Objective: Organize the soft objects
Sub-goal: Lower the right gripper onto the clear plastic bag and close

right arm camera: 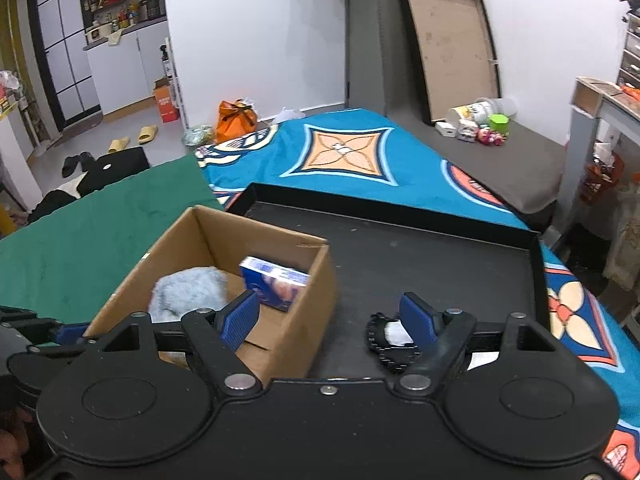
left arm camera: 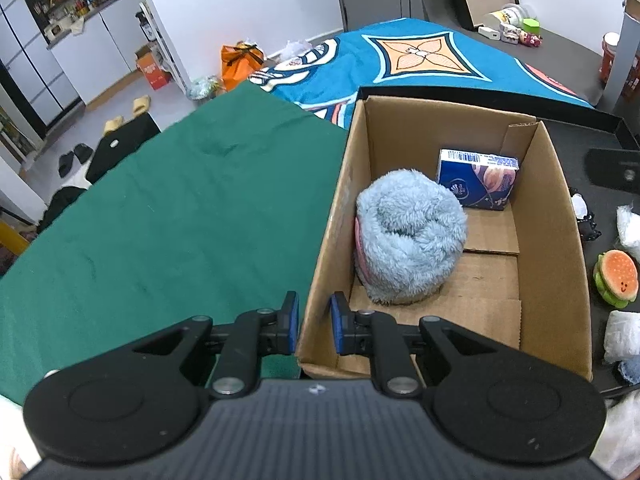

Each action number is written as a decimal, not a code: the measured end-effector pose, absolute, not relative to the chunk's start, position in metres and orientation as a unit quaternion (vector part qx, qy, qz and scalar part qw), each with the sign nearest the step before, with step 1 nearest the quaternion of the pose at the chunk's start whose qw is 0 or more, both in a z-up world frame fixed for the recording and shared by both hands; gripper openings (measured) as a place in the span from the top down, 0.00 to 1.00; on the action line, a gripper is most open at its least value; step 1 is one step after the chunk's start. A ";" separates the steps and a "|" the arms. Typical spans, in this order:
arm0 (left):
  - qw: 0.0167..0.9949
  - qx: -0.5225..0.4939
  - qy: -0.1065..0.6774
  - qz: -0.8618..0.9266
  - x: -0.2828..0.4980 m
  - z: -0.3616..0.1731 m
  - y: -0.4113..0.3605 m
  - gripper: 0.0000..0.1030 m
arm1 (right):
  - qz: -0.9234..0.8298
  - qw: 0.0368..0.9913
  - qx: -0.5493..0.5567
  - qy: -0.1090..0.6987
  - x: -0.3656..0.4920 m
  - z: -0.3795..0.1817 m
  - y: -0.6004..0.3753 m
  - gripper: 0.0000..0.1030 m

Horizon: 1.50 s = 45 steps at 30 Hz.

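A cardboard box [left arm camera: 328, 216] stands on a black tray [right arm camera: 440, 256], and it also shows in the right wrist view [right arm camera: 316, 300]. Inside lie a fluffy blue rolled cloth [left arm camera: 412, 236] and a blue tissue pack [left arm camera: 476, 178]. My left gripper [left arm camera: 314, 320] has its jaws closed on the box's near left wall. My right gripper [right arm camera: 332, 316] is open and empty above the tray, right of the box. A black-and-white lacy item [right arm camera: 390, 340] lies under its right finger. A burger plush [left arm camera: 616, 278] and white soft items [left arm camera: 622, 336] lie right of the box.
A green cloth [left arm camera: 160, 220] covers the surface left of the box. A blue patterned blanket [right arm camera: 360, 152] lies behind the tray. Small toys and containers [right arm camera: 480, 122] sit at the far right on a grey surface. Slippers and bags lie on the floor.
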<state>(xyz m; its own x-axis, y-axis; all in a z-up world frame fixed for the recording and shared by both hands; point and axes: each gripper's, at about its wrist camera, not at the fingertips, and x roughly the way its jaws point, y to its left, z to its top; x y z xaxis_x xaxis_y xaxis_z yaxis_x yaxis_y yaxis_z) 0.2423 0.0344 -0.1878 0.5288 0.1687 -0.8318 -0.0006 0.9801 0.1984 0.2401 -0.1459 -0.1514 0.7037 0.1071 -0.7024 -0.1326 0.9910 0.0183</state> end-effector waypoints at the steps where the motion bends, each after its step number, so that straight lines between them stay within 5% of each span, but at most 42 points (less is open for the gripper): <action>1: 0.870 0.088 0.483 0.049 0.242 -0.187 0.034 0.84 | 0.062 0.923 -0.016 0.379 0.239 -0.152 -0.150 0.26; 9: 0.872 0.120 0.470 0.057 0.239 -0.184 0.025 0.79 | 0.031 0.921 0.030 0.387 0.236 -0.172 -0.186 0.25; 19: 0.885 0.139 0.440 0.060 0.234 -0.175 0.016 0.26 | 0.005 0.915 0.076 0.396 0.235 -0.195 -0.219 0.22; 37: 0.879 0.202 0.423 0.083 0.236 -0.174 -0.012 0.13 | -0.055 0.898 0.151 0.411 0.246 -0.224 -0.280 0.16; 45: 0.865 0.237 0.433 0.086 0.239 -0.180 -0.026 0.09 | -0.068 0.884 0.174 0.429 0.252 -0.240 -0.292 0.03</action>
